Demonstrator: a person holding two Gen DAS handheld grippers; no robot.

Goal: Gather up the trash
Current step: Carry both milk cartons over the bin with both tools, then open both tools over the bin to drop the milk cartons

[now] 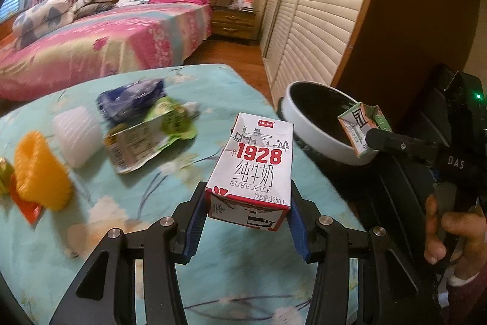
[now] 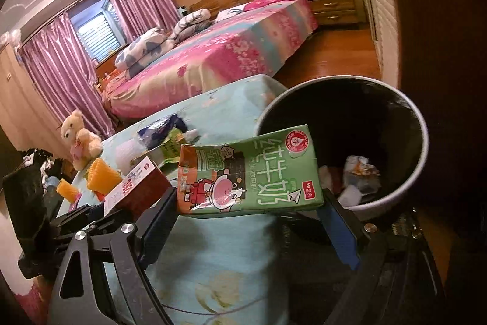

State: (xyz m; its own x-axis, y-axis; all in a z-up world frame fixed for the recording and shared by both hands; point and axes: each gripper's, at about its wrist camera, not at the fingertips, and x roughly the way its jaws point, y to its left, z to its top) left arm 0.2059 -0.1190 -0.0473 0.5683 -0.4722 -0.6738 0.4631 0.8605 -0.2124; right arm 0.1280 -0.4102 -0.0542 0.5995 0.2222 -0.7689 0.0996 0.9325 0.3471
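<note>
While both hands carry something, the left hand-held gripper (image 1: pixel 248 215) sits closest, its blue pads pressed against the two sides of a white and red 1928 pure milk carton (image 1: pixel 252 169), which stands upright between them above the bench (image 1: pixel 231 270) with its pale blue flowered cover. The right hand-held gripper (image 2: pixel 252 221) has its jaws set wide and clamped on the ends of a green milk carton (image 2: pixel 249 175), held lengthwise just at the near rim of the trash bin (image 2: pixel 392 197). A person's hand (image 1: pixel 450 233) grips that tool's handle at the right edge of the left view.

Inside the white-walled, dark-lined bin, crumpled wrappers (image 2: pixel 359 172) lie at the bottom. The bin stands on the floor just beside the bench corner.

Further back on the bench lie a green snack packet (image 1: pixel 146 139), a blue wrapper (image 1: pixel 131 99), a white ribbed cup (image 1: pixel 77 136) and an orange ribbed cup (image 1: pixel 39 169). A teddy bear (image 2: pixel 80 139) sits at the bench's far end.

Beyond, a bed (image 1: pixel 100 41) with a pink floral spread and folded quilts (image 1: pixel 51 14) stands against a padded wall, pink curtains (image 2: pixel 57 66) to its side.
</note>
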